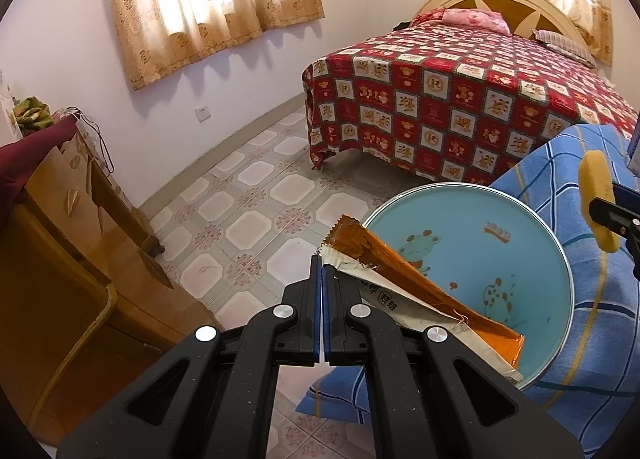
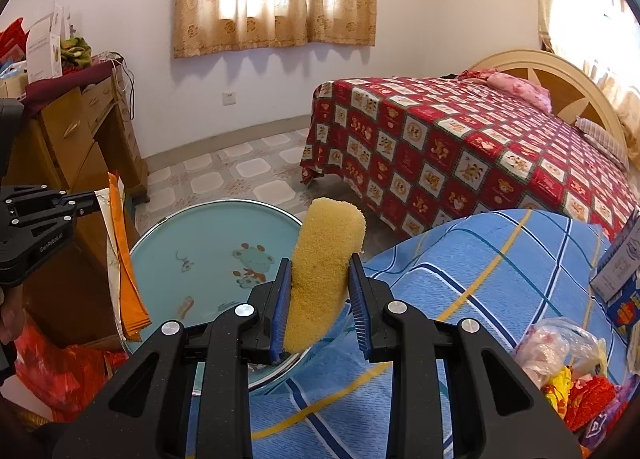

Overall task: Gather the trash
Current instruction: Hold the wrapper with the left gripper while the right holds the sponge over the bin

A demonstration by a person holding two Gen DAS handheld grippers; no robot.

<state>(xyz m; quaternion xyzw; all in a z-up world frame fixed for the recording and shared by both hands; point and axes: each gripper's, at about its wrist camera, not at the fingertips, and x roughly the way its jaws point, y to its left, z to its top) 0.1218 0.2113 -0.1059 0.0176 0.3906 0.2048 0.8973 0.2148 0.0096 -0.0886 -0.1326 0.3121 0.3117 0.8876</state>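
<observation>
Left wrist view. The left gripper [image 1: 323, 267] has its jaws pressed fully together, pinching the torn silver edge of an orange snack wrapper [image 1: 404, 279]. The wrapper trails away from the jaws to the right and back toward the camera, hanging over the blue tray [image 1: 532, 271], a round light-blue tray with cartoon prints and a metal rim. The tray sits to the right of the jaws on a blue plaid cloth [image 1: 560, 179]. Far right of the jaws, the right gripper [image 1: 612, 215] enters the edge of the frame with a yellow sponge piece [image 1: 598, 203] in it. Beyond the jaws: tiled floor [image 1: 256, 195], and a bed [image 1: 460, 99] under a red patterned cover. Left of the jaws, a wooden cabinet [image 1: 80, 227].

Right wrist view. The right gripper [image 2: 318, 283] has its jaws part-way apart and closed on the yellow sponge piece [image 2: 328, 255], which stands upright between the blue pads, its top rising past the tips. Just behind and left of the jaws lies the blue tray [image 2: 192, 235], resting on the blue plaid cloth [image 2: 480, 259]. Far left of the jaws, the left gripper [image 2: 94, 199] holds the orange snack wrapper [image 2: 124, 259], which hangs down at the tray's left rim. Right of the jaws, a cardboard box [image 2: 620, 271] and a heap of crumpled plastic bags [image 2: 560, 355] lie on the cloth.
</observation>
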